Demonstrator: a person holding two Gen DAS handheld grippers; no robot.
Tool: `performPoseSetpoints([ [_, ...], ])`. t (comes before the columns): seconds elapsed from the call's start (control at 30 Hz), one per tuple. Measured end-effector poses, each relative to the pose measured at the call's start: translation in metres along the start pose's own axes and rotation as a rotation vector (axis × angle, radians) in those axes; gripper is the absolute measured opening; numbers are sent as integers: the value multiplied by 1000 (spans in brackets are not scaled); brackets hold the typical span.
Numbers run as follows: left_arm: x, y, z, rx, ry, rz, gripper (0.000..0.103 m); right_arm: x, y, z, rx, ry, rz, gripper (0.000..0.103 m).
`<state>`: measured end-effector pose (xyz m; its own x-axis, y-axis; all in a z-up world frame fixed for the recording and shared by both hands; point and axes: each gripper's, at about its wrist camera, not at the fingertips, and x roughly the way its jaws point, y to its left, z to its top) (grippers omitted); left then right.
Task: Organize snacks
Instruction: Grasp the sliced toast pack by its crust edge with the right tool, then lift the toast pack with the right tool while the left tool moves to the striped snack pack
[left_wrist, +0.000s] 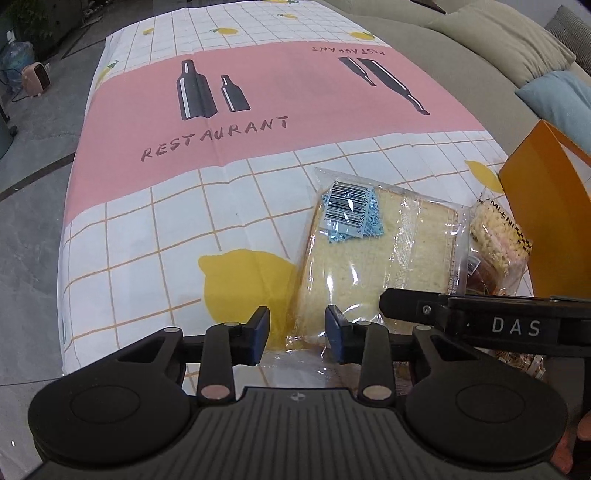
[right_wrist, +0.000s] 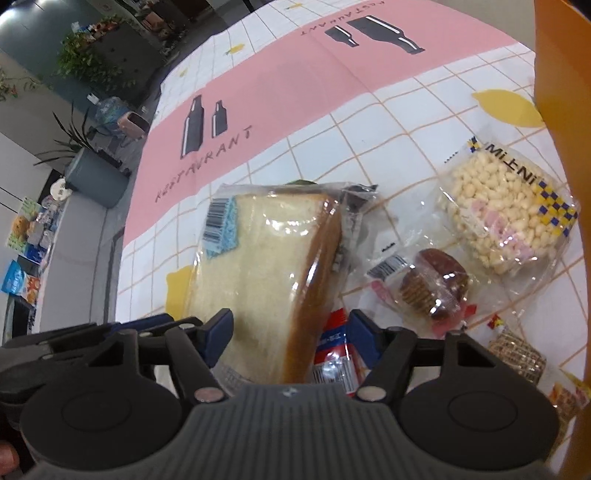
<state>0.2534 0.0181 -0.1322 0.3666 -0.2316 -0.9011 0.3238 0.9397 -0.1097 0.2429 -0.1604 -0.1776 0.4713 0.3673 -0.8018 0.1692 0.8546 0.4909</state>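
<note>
We look down on a table (left_wrist: 229, 192) under a pink-and-white cloth, where two hand-held claws meet over a wrapped slice of bread (left_wrist: 376, 254). The left claw (left_wrist: 297, 334) straddles the bag's near corner, its blue pads narrowly apart with clear film and a sliver of crust between them; we cannot tell whether they press on it. The right claw (right_wrist: 291, 341) stands wider, its jaws flanking the bread's (right_wrist: 266, 280) near end and a red-and-white packet (right_wrist: 334, 354). The left pad sits against the wrapper, and we cannot say if the right one touches.

Beyond the right claw and to its right lie a dark round cake in clear wrap (right_wrist: 437, 286), a puffed-grain bar in a bag (right_wrist: 506, 218) and a woven-looking snack (right_wrist: 517, 356), all close together. An orange box wall (right_wrist: 557, 92) rises along the far right, hemming that side. Ahead of both claws and to the left, the cloth runs bare to the table's far edge. The left edge drops to grey floor (left_wrist: 33, 155), with a sofa (left_wrist: 454, 48) beyond the far right corner.
</note>
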Motion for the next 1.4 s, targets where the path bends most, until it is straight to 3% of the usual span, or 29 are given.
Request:
performPoseSetpoints([
  [0.03, -1, 0, 0, 0, 0, 7, 41, 0, 1, 0, -1, 0, 19, 46],
  [0.23, -14, -4, -8, 3, 9, 28, 41, -20, 13, -2, -74, -30, 32, 30],
  [0.47, -39, -21, -41, 15, 24, -5, 41, -53, 11, -26, -160, 4, 74, 26],
  [0.67, -48, -44, -81, 26, 93, -26, 41, -99, 5, -61, -261, 37, 29, 25],
  [1.0, -46, -79, -134, 18, 162, -56, 41, -151, 18, -117, -534, 106, -124, 25],
  [1.1, -43, -80, -141, 10, 165, -47, 41, -151, 18, -124, -515, 126, -101, 26],
  [1.3, -43, -75, -152, -20, 153, -56, 41, -149, 25, -123, -432, 115, -40, 42],
  [1.4, -45, -74, -154, -23, 145, -56, 36, -144, 30, -119, -403, 116, -22, 49],
])
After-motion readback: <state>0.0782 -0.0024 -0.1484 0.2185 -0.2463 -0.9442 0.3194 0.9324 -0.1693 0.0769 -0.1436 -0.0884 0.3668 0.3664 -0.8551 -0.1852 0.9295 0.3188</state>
